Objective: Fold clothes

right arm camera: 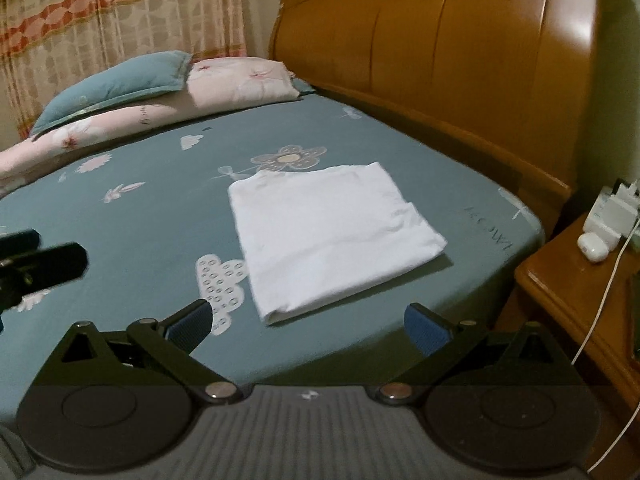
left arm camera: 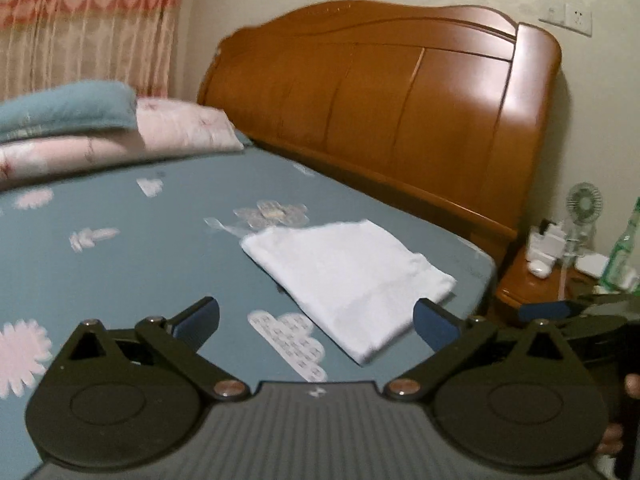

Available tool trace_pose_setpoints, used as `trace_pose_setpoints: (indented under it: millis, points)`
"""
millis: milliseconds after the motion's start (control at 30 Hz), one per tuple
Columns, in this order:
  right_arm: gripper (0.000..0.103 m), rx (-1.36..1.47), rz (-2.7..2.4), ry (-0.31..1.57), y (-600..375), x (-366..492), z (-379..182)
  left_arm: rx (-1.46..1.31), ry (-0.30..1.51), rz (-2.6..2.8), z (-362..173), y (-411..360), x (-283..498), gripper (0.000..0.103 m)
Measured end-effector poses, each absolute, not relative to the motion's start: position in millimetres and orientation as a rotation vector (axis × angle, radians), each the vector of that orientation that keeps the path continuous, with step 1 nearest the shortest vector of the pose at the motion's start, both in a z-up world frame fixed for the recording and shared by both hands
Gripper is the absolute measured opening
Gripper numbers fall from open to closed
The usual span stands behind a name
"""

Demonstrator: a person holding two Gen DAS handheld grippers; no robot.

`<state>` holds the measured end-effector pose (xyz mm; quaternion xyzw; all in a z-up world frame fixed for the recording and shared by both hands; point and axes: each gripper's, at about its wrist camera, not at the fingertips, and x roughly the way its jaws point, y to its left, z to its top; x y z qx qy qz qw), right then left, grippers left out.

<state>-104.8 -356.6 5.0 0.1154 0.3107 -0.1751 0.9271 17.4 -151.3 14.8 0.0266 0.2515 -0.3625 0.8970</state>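
A white garment (left arm camera: 348, 276) (right arm camera: 328, 236) lies folded into a neat rectangle on the teal flower-print bed sheet (left arm camera: 140, 264) (right arm camera: 160, 208). My left gripper (left arm camera: 316, 318) hovers open just short of its near edge, nothing between the blue-padded fingers. My right gripper (right arm camera: 308, 322) is also open and empty, held back from the garment's near corner. At the far right of the left wrist view, part of the right gripper appears. The left gripper's dark tip (right arm camera: 44, 266) pokes in at the left of the right wrist view.
A wooden headboard (left arm camera: 380, 92) (right arm camera: 460, 52) bounds the bed behind. A teal pillow (right arm camera: 116, 80) and pink quilt (right arm camera: 160, 108) are stacked at the far left. A wooden nightstand (right arm camera: 580, 300) on the right holds a charger, earbud case (right arm camera: 592, 246), cable, fan (left arm camera: 584, 200) and green bottle (left arm camera: 624, 248).
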Motion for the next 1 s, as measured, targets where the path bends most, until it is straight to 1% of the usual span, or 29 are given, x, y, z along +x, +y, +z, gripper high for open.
trace_pose_setpoints:
  millis: [200,333,433,1000]
  points:
    - [0.103,0.243,-0.36,0.639,-349,-116,6,0.12,0.6,-0.728,14,-162,13,0.102]
    - [0.103,0.252,-0.363,0.632,-344,-123,5,0.115,0.669,-0.749,10,-170,13,0.102]
    - [0.103,0.245,-0.366,0.643,-341,-126,2,0.088,0.687,-0.763,9,-174,8,0.102]
    - [0.103,0.227,-0.384,0.668,-336,-134,-8,0.152,0.75,-0.765,6,-187,-7,0.102]
